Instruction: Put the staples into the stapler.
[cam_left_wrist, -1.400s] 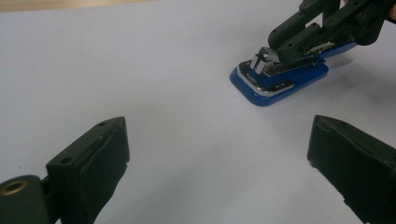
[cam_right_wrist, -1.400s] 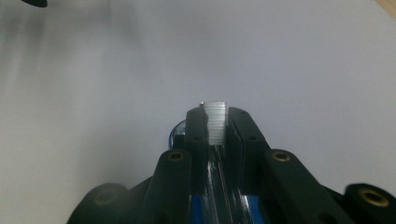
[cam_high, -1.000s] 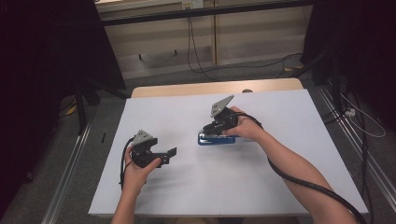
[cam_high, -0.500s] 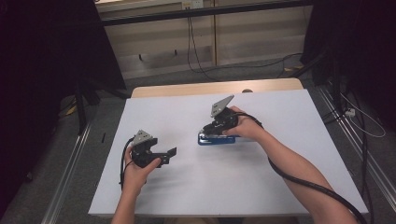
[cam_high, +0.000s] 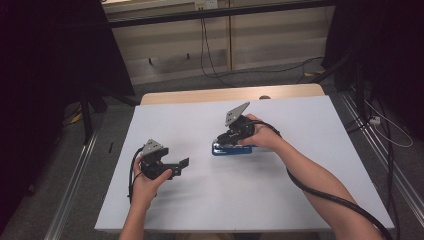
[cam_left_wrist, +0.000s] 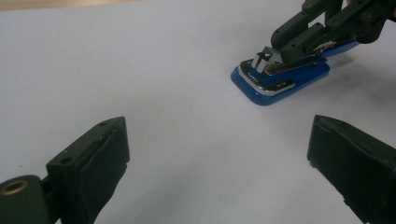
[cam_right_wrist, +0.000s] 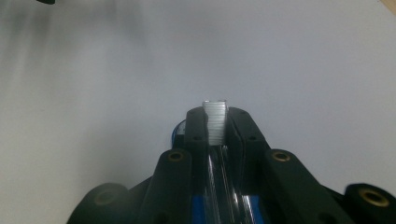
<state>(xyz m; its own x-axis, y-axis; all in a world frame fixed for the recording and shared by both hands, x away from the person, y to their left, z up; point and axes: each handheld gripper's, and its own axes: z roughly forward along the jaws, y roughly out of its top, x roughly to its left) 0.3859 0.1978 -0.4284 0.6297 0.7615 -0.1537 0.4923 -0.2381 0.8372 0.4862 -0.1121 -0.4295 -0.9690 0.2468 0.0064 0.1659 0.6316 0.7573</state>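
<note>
Both right gripper (cam_right_wrist: 217, 122) jaws clench a staple strip (cam_right_wrist: 215, 120) above the blue stapler (cam_left_wrist: 280, 77); left gripper (cam_left_wrist: 219, 172) gapes wide (holding nothing). Nothing has shifted since earlier.

A lab-like recording bay: white-covered worktop (cam_high: 310, 200), dark curtains (cam_high: 45, 75), aluminium rails (cam_high: 75, 185), and loose cables (cam_high: 205, 45) on the floor.

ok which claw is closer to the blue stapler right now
The right. The right claw is closed on the blue stapler, gripping its metal staple channel. The left claw sits open on the white table, apart from it.
</note>
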